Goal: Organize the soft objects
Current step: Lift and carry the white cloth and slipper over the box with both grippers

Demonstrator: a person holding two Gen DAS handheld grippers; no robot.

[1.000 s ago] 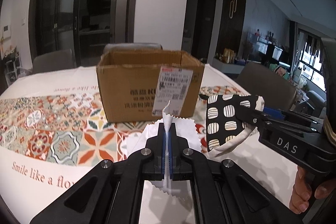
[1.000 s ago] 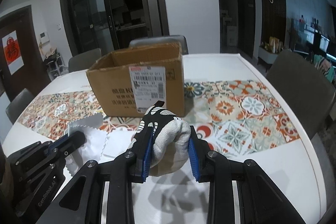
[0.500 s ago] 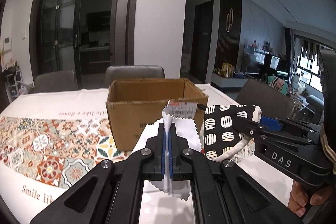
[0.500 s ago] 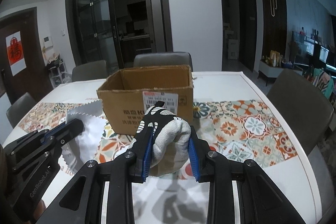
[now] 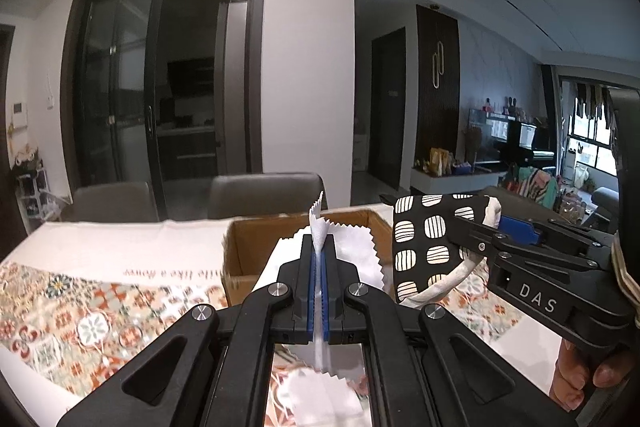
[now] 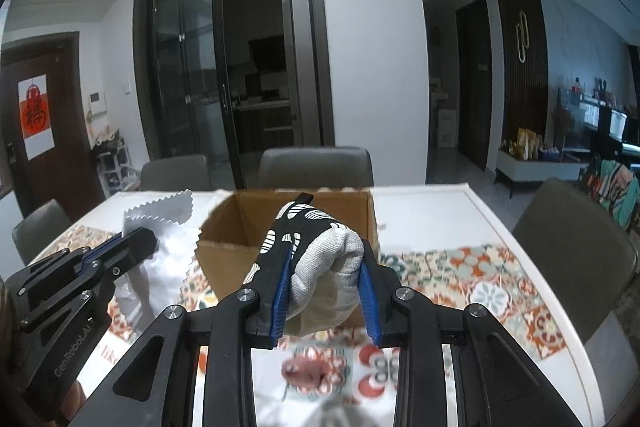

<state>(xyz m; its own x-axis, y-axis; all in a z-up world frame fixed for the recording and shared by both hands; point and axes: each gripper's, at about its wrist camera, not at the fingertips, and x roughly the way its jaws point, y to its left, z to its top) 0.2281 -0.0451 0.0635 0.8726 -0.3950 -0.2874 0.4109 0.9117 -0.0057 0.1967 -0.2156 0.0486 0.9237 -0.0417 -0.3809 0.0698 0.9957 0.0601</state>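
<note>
While left jaws clench the upright cloth (image 5: pixel 319 227), right jaws grip the box-pointing mitt (image 6: pixel 320 259).

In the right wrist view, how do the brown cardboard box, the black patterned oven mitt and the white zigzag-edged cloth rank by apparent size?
1. Brown cardboard box, though partly hidden.
2. and 3. Black patterned oven mitt and white zigzag-edged cloth look alike; the mitt is nearer the camera, so I will not rank them.
</note>
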